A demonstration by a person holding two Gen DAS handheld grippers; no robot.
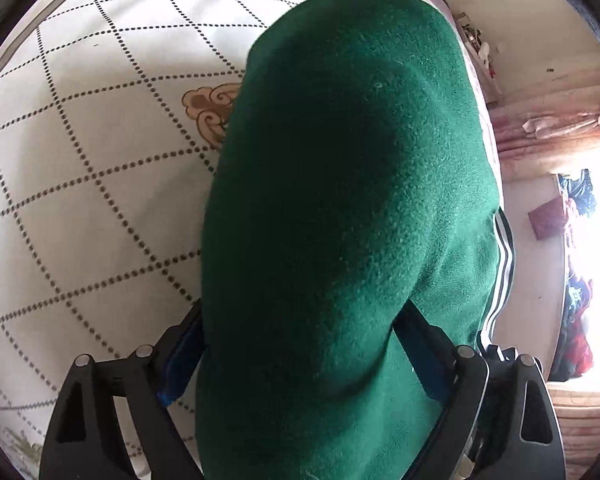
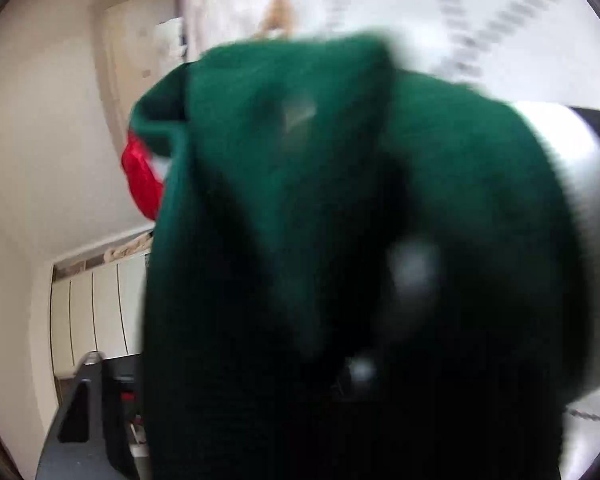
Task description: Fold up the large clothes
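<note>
A: Left wrist view: the green garment (image 1: 340, 200) drapes thick and fleecy over the quilted bed (image 1: 80, 160), bulging between the left gripper (image 1: 300, 344), whose jaws stand wide.

B: Soft, fairly heavy; take a hem.

A: Right wrist view: garment above the bed, blurred. Right gripper's state I cannot tell.

One green garment (image 1: 340, 184), one quilted bedspread (image 1: 100, 160)

The left wrist view looks steeply down onto the bed (image 1: 80, 160); the right looks more level. Both sit close against the green garment (image 1: 340, 200), their shared subject.
</note>
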